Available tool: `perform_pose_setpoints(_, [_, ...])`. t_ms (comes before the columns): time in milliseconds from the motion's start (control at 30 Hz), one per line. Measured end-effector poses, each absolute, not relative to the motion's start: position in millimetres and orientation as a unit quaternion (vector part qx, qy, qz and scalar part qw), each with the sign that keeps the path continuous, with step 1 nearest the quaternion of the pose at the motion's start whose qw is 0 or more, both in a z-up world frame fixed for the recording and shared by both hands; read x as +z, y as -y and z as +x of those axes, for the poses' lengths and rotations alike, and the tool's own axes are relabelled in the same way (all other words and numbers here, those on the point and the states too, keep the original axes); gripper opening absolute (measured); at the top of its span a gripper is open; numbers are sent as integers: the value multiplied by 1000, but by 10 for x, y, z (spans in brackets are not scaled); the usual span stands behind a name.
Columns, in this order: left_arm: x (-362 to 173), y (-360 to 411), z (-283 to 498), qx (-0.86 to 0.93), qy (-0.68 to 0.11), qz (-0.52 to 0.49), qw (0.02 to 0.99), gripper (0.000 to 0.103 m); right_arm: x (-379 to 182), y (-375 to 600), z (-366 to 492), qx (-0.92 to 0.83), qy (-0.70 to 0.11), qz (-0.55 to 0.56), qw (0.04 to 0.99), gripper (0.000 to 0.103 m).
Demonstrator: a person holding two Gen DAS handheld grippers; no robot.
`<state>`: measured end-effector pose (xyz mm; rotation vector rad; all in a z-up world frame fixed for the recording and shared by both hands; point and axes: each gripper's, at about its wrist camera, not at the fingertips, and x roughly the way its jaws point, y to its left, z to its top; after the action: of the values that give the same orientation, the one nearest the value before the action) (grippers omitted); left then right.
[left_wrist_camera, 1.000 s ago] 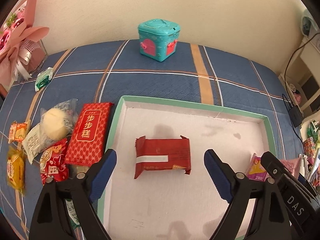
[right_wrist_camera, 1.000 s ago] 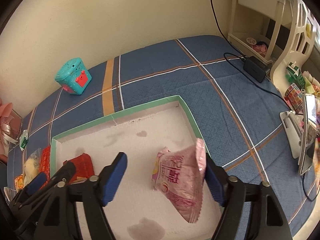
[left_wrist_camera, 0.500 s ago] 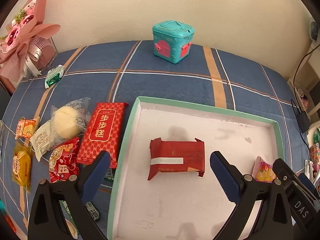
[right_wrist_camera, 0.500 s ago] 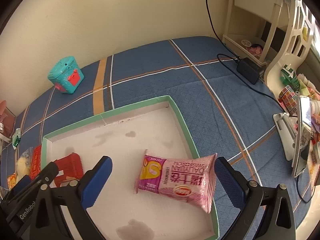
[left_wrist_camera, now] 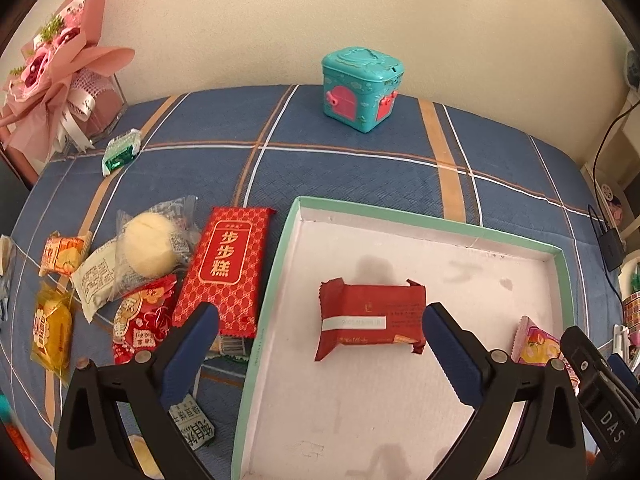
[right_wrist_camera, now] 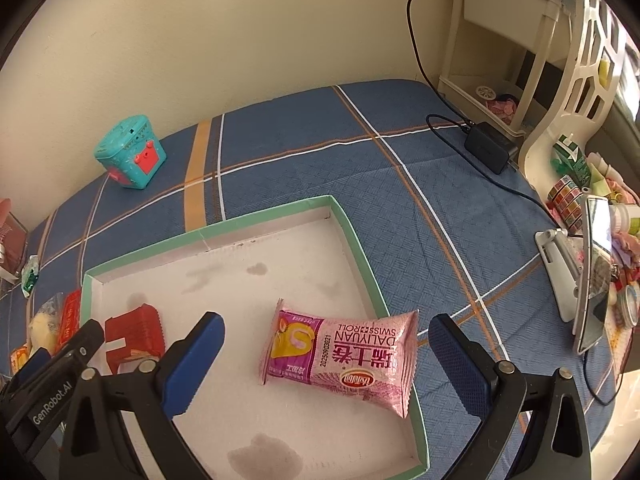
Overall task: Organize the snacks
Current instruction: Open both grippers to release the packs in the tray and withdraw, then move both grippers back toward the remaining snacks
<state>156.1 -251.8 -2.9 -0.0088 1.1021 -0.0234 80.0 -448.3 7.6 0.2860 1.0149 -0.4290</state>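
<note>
Both my grippers, left [left_wrist_camera: 320, 344] and right [right_wrist_camera: 326, 354], were wide open and empty, and the pink roll [right_wrist_camera: 340, 354] lay in the tray [right_wrist_camera: 356, 240], looking soft and squishy, so I'd pinch its middle gently.

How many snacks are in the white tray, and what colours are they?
Red packets: 1, the red packet.
Pink packets: 1, the pink Swiss roll packet, lying partly over the tray edge.
Total: 2 snacks in the tray.
</note>
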Motion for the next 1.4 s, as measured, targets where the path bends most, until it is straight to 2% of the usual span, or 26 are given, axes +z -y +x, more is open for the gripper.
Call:
perform_pose_setpoints(567, [256,2121,1145,-10,-514,20,857,101,239,4085,478,-131,-485,135,854,103])
perform_pose_setpoints(1400, [467,790,608,70,-511,2,857,101,248,2857,347,-25,-500,94,860,103])
